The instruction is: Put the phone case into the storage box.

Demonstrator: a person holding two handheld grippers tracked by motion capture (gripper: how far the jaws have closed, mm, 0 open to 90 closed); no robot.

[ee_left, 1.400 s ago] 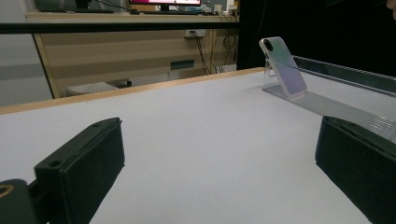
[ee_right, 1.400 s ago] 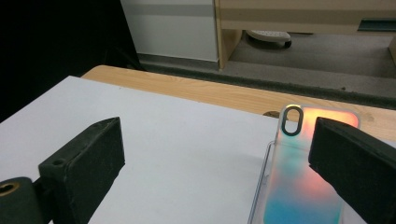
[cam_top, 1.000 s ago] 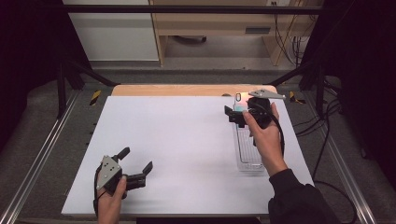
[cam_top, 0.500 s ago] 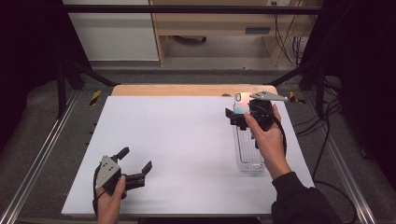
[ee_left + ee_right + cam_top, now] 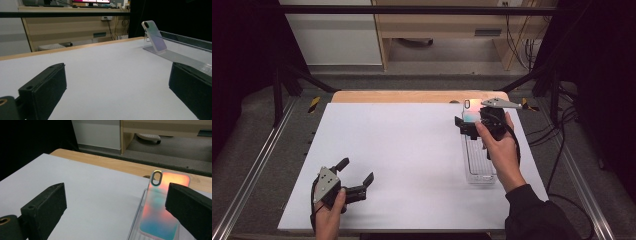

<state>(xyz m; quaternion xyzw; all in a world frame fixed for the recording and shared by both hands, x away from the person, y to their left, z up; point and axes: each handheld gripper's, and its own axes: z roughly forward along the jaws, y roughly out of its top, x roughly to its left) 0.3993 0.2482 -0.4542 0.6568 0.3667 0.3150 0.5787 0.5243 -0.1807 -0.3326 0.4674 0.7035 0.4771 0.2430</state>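
Right tool [image 5: 469, 126] hovers at the far right of the counter [image 5: 412, 150], jaws spread wide with nothing between them, pointed at the iridescent phone case [image 5: 161, 207]. The case leans tilted on the far end of a clear ribbed tray [image 5: 479, 162], camera cutout at the top. Propped like that, its edges stand off the surface, which probably makes a side pinch easier than lifting it flat. In the right gripper view the case sits toward the right-hand jaw rather than centred in the gap, so the tool likely needs a sideways shift before closing. Left tool [image 5: 357, 182] rests low at the near left of the counter, well apart from the tray, jaws also wide and holding nothing; looks parked. The left gripper view shows the case [image 5: 153, 36] standing upright-ish on the tray's end, with bare white counter between.
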